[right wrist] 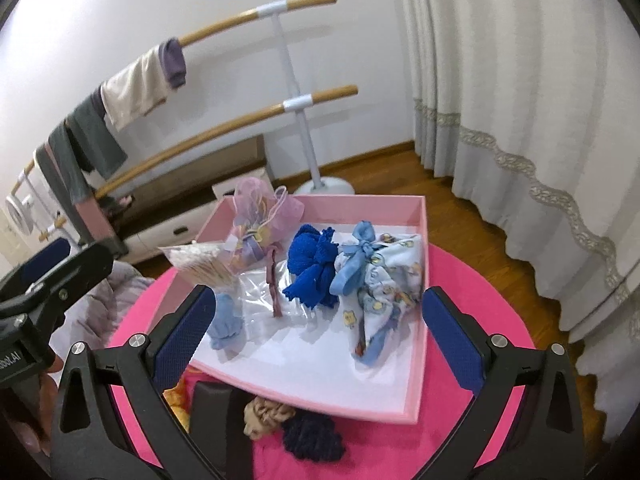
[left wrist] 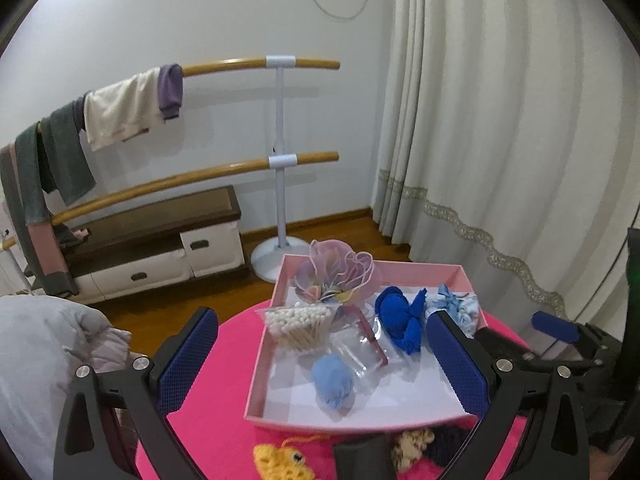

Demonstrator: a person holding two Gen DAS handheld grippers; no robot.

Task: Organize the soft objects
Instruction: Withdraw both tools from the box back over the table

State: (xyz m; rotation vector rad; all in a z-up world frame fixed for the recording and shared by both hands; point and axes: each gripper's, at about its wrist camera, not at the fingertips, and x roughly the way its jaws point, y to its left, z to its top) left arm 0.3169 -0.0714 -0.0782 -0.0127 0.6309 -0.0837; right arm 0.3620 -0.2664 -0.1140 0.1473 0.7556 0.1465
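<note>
The work surface is a round table (left wrist: 224, 412) covered in bright pink felt-like fabric. Past it lies a wooden floor (right wrist: 452, 200), a white wall, a pale pleated curtain (left wrist: 500, 140) with a lace band, a low bench with drawers (left wrist: 160, 252) and a two-rail wooden stand (left wrist: 280, 156) with garments draped over its upper rail.

Both grippers stand fully open, with nothing between the blue textured pads.

Left gripper (left wrist: 324, 354): the shallow pink cardboard tray (left wrist: 256, 380), white inside, lies ahead of and partly between its fingers.
- Just ahead: a fluffy light-blue pompom (left wrist: 332, 380) and a crumpled clear plastic bag (left wrist: 356, 348).
- Farther ahead, toward the left finger: a clear bag of cotton swabs (left wrist: 298, 326).
- At the far rim: a ruffled pink organza pouch (left wrist: 336, 276).
- Toward the right finger: a royal-blue knitted piece (left wrist: 400, 316), bunched and fringed.

Right gripper (right wrist: 316, 332): the tray also lies ahead here.
- Toward the right finger: a light-blue printed cloth bundle (right wrist: 384, 284) tied with a ribbon bow.
- Beneath the fingers, outside the tray's near rim, on the table: a tan scrunchie (right wrist: 266, 414), a dark navy scrunchie (right wrist: 314, 434) and a dark flat item (right wrist: 216, 408), too obscured to identify.

A yellow crocheted toy (left wrist: 280, 460) lies below the left gripper, on the table.
</note>
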